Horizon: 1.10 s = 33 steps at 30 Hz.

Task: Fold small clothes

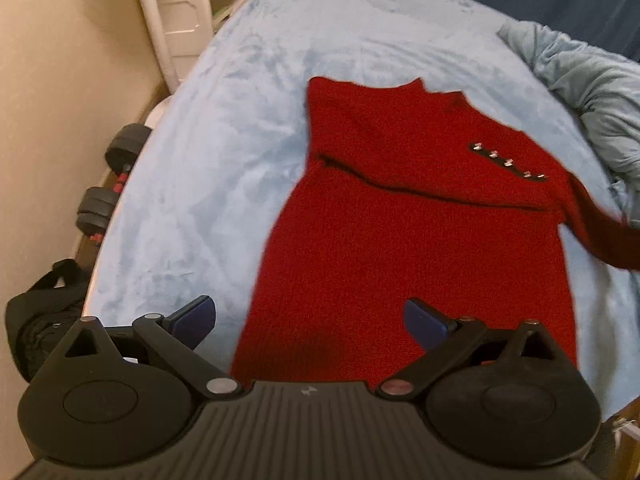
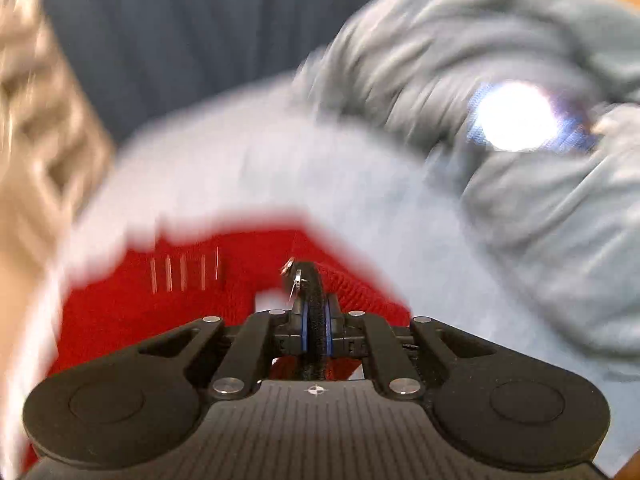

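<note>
A red knit garment (image 1: 412, 232) lies flat on the light blue bed cover (image 1: 224, 152), one sleeve folded across the chest and a row of metal buttons (image 1: 508, 162) on the right shoulder. My left gripper (image 1: 310, 322) is open and empty, hovering over the lower hem. The right sleeve (image 1: 604, 232) stretches off to the right. In the blurred right wrist view, my right gripper (image 2: 315, 320) is shut on that sleeve's dark-edged cuff (image 2: 314, 280), with the red garment (image 2: 160, 296) spread to its left.
A crumpled grey-blue duvet (image 1: 580, 84) lies at the bed's right side and shows in the right wrist view (image 2: 520, 140). Dumbbells (image 1: 108, 184) and a black bag (image 1: 36, 320) sit on the floor left of the bed. A white shelf unit (image 1: 180, 12) stands behind.
</note>
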Available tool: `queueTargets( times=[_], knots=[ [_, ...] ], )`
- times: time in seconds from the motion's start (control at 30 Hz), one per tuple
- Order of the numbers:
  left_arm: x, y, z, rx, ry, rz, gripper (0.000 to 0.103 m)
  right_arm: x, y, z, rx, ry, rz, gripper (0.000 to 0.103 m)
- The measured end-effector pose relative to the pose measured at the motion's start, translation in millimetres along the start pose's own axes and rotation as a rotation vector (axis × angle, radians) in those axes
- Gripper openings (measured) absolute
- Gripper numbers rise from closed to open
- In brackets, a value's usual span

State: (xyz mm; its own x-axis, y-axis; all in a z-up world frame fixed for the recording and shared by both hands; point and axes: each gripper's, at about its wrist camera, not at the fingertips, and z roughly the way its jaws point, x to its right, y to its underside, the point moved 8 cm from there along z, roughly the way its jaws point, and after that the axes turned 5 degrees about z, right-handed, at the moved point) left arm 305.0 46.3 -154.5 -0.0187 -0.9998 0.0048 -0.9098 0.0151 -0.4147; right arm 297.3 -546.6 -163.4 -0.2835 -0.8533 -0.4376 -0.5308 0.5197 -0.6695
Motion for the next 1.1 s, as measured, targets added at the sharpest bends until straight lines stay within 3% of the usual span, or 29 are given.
queueTargets(
  times=[0.1, 0.2, 0.37, 0.5, 0.63, 0.7, 0.73, 0.87, 0.93, 0.97, 1.0, 1.03, 1.1],
  knots=[
    [11, -6, -4, 0.001, 0.040, -0.017, 0.101, 28, -60, -25, 0.142, 0.023, 0.136, 0.007],
    [16, -10, -4, 0.001, 0.056, -0.030, 0.101, 58, -86, -23, 0.193, 0.118, 0.220, 0.007],
    [3, -10, 3, -0.011, 0.043, -0.049, 0.101, 90, -72, 26, 0.076, 0.291, 0.270, 0.007],
    [-20, -11, 14, -0.027, 0.038, -0.090, 0.101, 58, -68, 48, 0.035, 0.301, 0.228, 0.007],
    [-53, -10, 28, -0.036, 0.028, -0.155, 0.101, -24, -79, 62, 0.008, 0.189, 0.136, 0.007],
    [-72, -7, 36, -0.047, 0.029, -0.196, 0.101, -94, -76, 69, -0.027, 0.095, 0.071, 0.007],
    [-79, -6, 39, -0.051, 0.031, -0.216, 0.101, -126, -70, 76, -0.074, 0.100, 0.071, 0.007],
    [-112, 6, 41, -0.054, 0.033, -0.280, 0.101, -283, -29, 121, -0.193, -0.107, -0.036, 0.007],
    [-128, 13, 38, -0.054, 0.027, -0.306, 0.101, -359, 8, 142, -0.252, -0.200, -0.063, 0.010],
    [-134, 17, 36, -0.052, 0.024, -0.321, 0.101, -393, 31, 155, -0.291, -0.252, -0.068, 0.021],
    [-141, 20, 35, -0.053, 0.020, -0.334, 0.101, -415, 53, 168, -0.320, -0.283, -0.079, 0.046],
    [-148, 24, 33, -0.057, 0.012, -0.347, 0.101, -430, 74, 175, -0.351, -0.278, -0.100, 0.059],
    [-156, 31, 30, -0.054, 0.006, -0.349, 0.101, -431, 119, 187, -0.426, -0.183, -0.129, 0.063]
  ],
)
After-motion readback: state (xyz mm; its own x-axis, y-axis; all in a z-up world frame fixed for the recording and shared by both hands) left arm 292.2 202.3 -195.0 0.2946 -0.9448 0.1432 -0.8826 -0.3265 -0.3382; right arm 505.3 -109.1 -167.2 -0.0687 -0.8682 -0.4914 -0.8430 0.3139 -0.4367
